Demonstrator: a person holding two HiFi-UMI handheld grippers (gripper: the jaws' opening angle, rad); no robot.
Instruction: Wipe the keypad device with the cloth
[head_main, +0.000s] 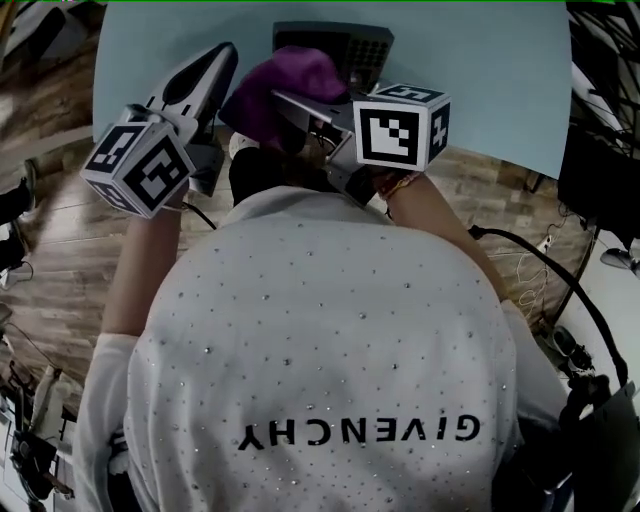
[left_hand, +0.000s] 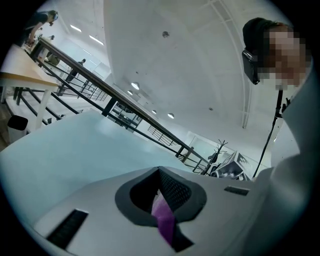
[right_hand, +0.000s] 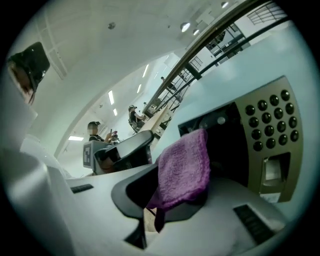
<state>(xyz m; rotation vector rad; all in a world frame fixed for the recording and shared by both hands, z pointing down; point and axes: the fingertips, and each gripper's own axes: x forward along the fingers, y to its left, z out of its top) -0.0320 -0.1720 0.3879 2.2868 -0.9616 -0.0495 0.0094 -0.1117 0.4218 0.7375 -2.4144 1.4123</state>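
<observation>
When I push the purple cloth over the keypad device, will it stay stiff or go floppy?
Probably floppy: the purple cloth droops and folds over the right gripper. Likely light, since only a thin strip sits in the left gripper. Its fuzzy knit should drag on the keypad device rather than slip.

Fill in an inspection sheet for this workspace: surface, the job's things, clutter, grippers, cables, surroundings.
Surface: pale blue table.
Job's things: keypad device lies on the table; purple cloth is held up in front of it, and whether they touch cannot be told.
Clutter: nothing seen on the table.
Grippers: left gripper is shut on a strip of the cloth; right gripper is shut on the cloth's lower edge.
Cables: black cable runs over the floor at the person's right.
Surroundings: wooden floor; railing; people far off.
</observation>
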